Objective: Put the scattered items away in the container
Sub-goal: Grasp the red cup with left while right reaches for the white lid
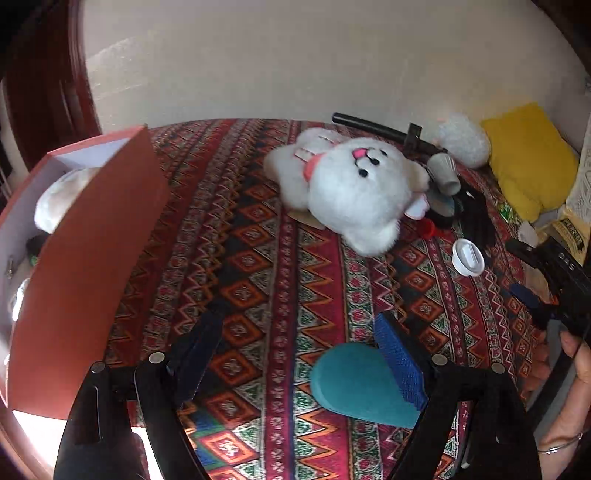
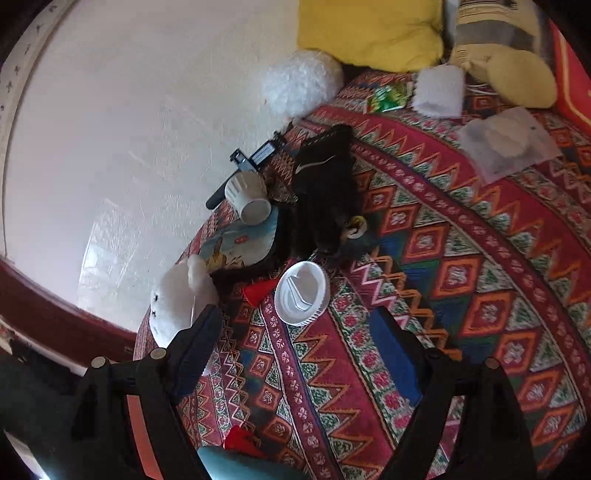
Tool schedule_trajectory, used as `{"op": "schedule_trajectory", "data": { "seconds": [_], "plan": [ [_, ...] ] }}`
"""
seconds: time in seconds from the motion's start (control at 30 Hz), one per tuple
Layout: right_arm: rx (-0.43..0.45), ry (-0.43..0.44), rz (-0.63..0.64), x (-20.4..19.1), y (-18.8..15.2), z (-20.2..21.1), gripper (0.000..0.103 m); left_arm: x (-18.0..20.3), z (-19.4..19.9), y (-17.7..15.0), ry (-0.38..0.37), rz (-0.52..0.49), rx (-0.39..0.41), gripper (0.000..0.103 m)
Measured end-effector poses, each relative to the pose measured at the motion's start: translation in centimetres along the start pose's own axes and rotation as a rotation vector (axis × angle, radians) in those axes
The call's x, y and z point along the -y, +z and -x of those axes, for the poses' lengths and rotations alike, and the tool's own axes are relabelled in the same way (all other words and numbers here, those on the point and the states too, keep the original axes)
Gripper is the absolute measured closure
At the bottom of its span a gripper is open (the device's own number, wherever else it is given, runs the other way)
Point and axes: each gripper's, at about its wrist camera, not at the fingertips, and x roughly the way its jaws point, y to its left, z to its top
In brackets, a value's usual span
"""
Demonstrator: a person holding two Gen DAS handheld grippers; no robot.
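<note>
A red box (image 1: 85, 266) with a white inside stands at the left of the patterned bed cover; a white plush and small items lie in it. My left gripper (image 1: 295, 354) is open, with a teal sponge (image 1: 358, 384) lying against its right finger. A white bear plush (image 1: 351, 184) lies in the middle. A white lid (image 1: 467, 256) lies to its right, also in the right wrist view (image 2: 302, 293). My right gripper (image 2: 299, 350) is open and empty, just in front of the lid. A grey cup (image 2: 249, 197), a black cloth (image 2: 327, 188) and a red piece (image 2: 260, 291) lie beyond.
A yellow cushion (image 2: 373, 29), a fluffy white ball (image 2: 301, 83), a green packet (image 2: 388, 96) and a clear bag (image 2: 508, 144) lie at the far side. A black rod (image 1: 384, 131) lies by the wall. The bed edge meets the wall behind the items.
</note>
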Motion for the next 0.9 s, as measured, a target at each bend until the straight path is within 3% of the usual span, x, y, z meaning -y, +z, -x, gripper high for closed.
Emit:
{"op": "schedule_trajectory", "data": {
  "seconds": [0.1,0.2,0.23,0.27,0.37,0.47,0.5,0.53,0.6,0.67,0.8,0.9],
  "plan": [
    [-0.052,-0.057,0.077,-1.5,0.1,-3.4,0.020,1.4,-1.3,-0.2,-0.018,-0.033,-0.031,0.018],
    [-0.075,-0.137,0.142,-2.3,0.3,-6.4,0.016,3.0,-2.4,-0.4,0.000,-0.129,-0.054,0.018],
    [-0.084,-0.157,0.164,-2.3,0.3,-7.2,0.029,3.6,-2.7,-0.6,0.010,-0.173,-0.062,0.018],
    [-0.097,-0.168,0.175,-1.9,0.2,-7.9,0.055,4.5,-3.2,-0.6,0.021,-0.221,-0.073,0.018],
    [-0.118,-0.120,0.108,-0.5,0.6,-7.8,0.068,6.5,-5.0,-0.4,0.003,-0.316,-0.110,0.018],
    [-0.114,-0.050,0.070,-0.1,1.2,-6.6,0.069,7.8,-7.8,-0.6,-0.032,-0.335,-0.186,0.018],
    [-0.108,-0.044,0.074,-0.2,1.3,-6.3,0.069,8.1,-8.9,-0.8,-0.059,-0.329,-0.225,0.023],
    [-0.103,-0.034,0.075,-0.3,1.4,-5.9,0.069,8.4,-10.1,-1.2,-0.075,-0.328,-0.268,0.039],
    [-0.097,-0.012,0.070,-0.5,1.5,-5.3,0.069,8.8,-10.2,-1.7,-0.058,-0.346,-0.230,0.044],
    [-0.092,0.000,0.070,-0.9,1.6,-5.0,0.069,8.5,-9.4,-1.5,-0.079,-0.315,-0.229,0.083],
    [-0.097,0.025,0.058,-1.3,1.9,-5.2,0.069,5.9,-7.6,-0.8,-0.156,-0.178,-0.234,0.083],
    [-0.100,0.057,0.041,-1.3,1.7,-4.9,0.082,3.9,-5.3,0.0,-0.199,-0.090,-0.196,0.083]
  ]
}}
